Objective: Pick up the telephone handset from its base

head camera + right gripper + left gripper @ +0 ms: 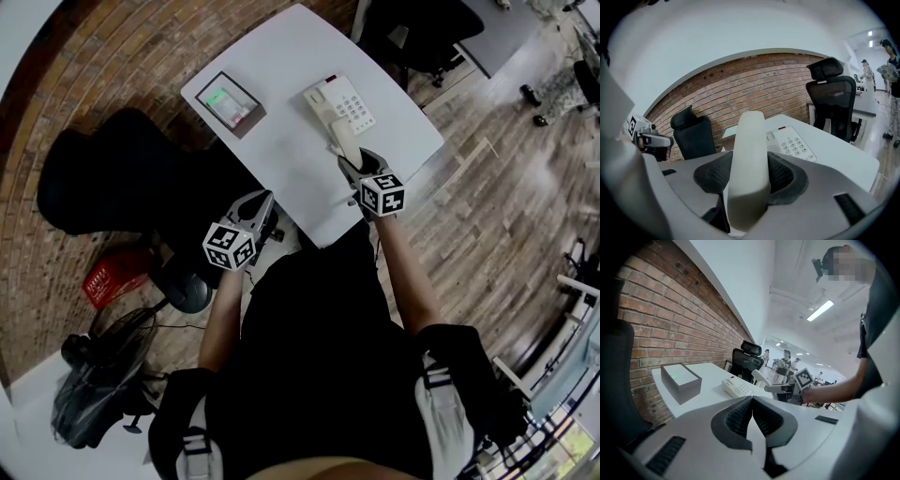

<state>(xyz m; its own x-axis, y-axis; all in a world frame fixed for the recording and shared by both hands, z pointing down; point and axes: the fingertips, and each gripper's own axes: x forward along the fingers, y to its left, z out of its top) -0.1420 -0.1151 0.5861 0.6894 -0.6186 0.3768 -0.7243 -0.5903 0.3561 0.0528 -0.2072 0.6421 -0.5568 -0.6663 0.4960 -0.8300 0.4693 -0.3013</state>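
Note:
A cream telephone base point(342, 106) with a keypad lies on the white table point(281, 75), also visible as the telephone base point(792, 143) and the telephone base point(736, 387). The cream handset point(749, 164) is clamped between my right gripper's jaws and raised off the base, tilted up toward the camera. In the head view the handset point(343, 142) sticks out ahead of my right gripper point(361, 169), near the base's near end. My left gripper point(253, 214) hangs off the table's near-left edge, shut with nothing in it; its jaws meet point(751, 409).
A dark box point(230, 103) with a light top and a green light sits on the table's left part. Black office chairs stand left point(103, 178) and beyond the table point(422, 37). A red crate point(111, 278) and a fan lie on the floor at left.

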